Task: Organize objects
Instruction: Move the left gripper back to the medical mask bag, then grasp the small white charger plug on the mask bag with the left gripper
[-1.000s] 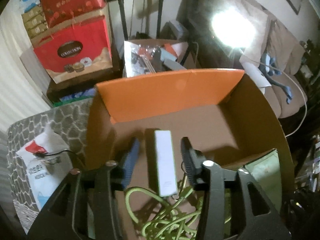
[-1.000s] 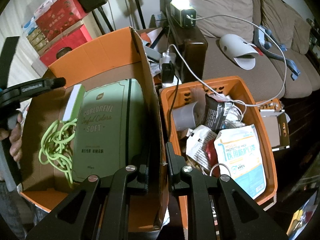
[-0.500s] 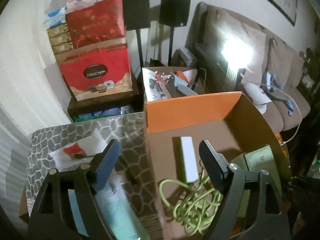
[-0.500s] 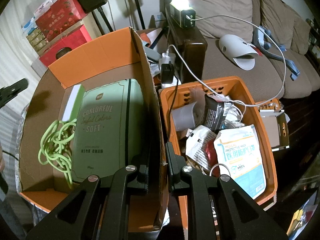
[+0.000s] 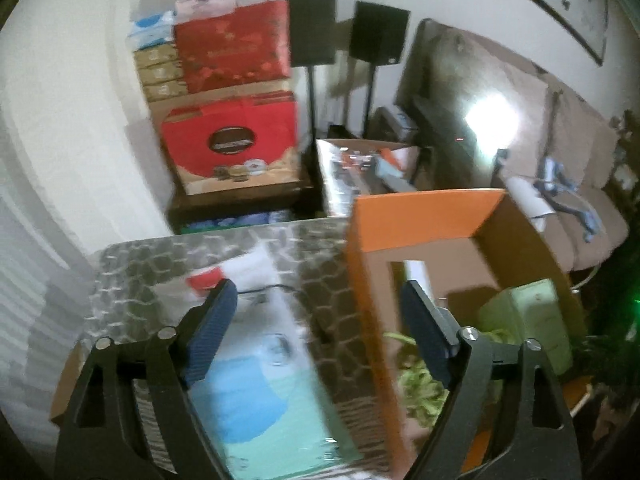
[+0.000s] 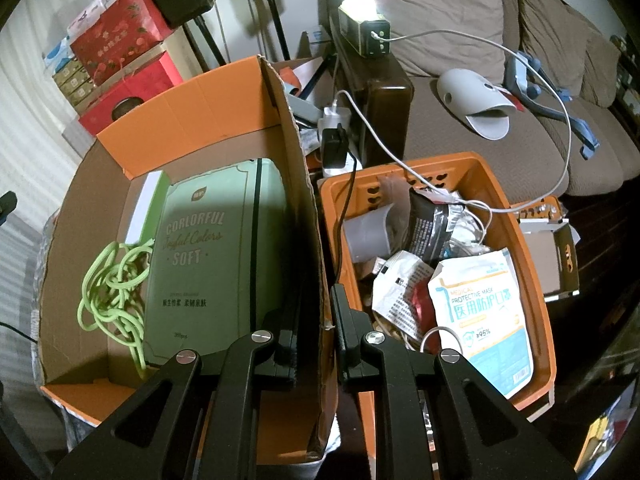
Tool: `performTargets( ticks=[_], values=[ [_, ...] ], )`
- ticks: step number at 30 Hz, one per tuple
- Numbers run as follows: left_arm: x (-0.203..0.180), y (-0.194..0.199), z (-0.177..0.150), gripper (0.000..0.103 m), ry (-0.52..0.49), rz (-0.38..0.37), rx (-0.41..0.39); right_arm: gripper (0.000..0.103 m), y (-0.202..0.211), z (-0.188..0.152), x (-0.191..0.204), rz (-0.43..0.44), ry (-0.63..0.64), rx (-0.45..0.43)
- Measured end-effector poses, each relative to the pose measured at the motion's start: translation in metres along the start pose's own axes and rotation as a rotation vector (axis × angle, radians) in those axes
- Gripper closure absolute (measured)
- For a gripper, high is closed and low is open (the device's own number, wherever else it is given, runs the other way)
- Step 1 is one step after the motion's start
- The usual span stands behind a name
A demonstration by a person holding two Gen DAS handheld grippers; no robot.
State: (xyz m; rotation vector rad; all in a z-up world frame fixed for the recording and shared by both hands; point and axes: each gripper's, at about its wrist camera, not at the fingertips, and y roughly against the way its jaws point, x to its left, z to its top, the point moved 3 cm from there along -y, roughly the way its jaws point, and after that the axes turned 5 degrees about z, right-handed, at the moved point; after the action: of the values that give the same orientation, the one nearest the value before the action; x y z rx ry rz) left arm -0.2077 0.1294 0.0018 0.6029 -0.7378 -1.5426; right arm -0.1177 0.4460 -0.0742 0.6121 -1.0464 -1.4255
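Observation:
An orange cardboard box [image 6: 192, 108] holds a green tissue pack [image 6: 216, 248], a white slim box [image 6: 140, 210] and a tangle of green cord [image 6: 114, 280]. My right gripper [image 6: 316, 328] is shut on the box's right wall [image 6: 308, 240]. My left gripper [image 5: 316, 320] is open and empty, held above the box's left wall [image 5: 362, 280] and a stone-patterned table [image 5: 132, 264]. A blue and teal packet [image 5: 260, 392] and a white packet with a red patch [image 5: 236, 276] lie on that table below it. The view is blurred.
An orange plastic basket [image 6: 536, 288] full of packets and a mask pack [image 6: 484, 316] stands right of the box. Red gift boxes [image 5: 232, 120], speaker stands [image 5: 310, 32] and a brown sofa [image 6: 480, 40] with a lamp [image 6: 360, 4] lie beyond.
My left gripper let go of the white slim box, opened, rose out of the box and moved left over the table. The right gripper has not moved.

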Motion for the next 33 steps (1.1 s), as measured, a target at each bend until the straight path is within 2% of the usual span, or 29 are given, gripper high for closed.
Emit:
performTargets(
  ticks=[2, 12, 17, 20, 26, 33],
  values=[
    [0.012, 0.000, 0.000, 0.018, 0.003, 0.040, -0.015, 0.088, 0.000, 0.000, 0.000, 0.001, 0.001, 0.000],
    [0.091, -0.018, -0.006, 0.018, 0.086, 0.120, 0.025, 0.088, 0.001, 0.000, 0.001, 0.001, -0.001, -0.001],
    [0.119, -0.038, -0.015, 0.018, 0.115, 0.106, 0.072, 0.088, 0.001, 0.000, 0.002, -0.004, 0.000, -0.002],
    [0.128, -0.053, -0.024, 0.018, 0.143, 0.068, 0.095, 0.088, 0.001, 0.000, 0.002, -0.008, -0.002, -0.004],
    [0.124, -0.085, -0.038, 0.018, 0.182, -0.017, 0.116, 0.088, 0.000, 0.000, 0.004, -0.018, -0.003, -0.002],
    [0.098, -0.105, -0.036, 0.018, 0.126, -0.009, 0.092, 0.088, -0.001, 0.001, 0.004, -0.025, -0.002, 0.001]
  ],
)
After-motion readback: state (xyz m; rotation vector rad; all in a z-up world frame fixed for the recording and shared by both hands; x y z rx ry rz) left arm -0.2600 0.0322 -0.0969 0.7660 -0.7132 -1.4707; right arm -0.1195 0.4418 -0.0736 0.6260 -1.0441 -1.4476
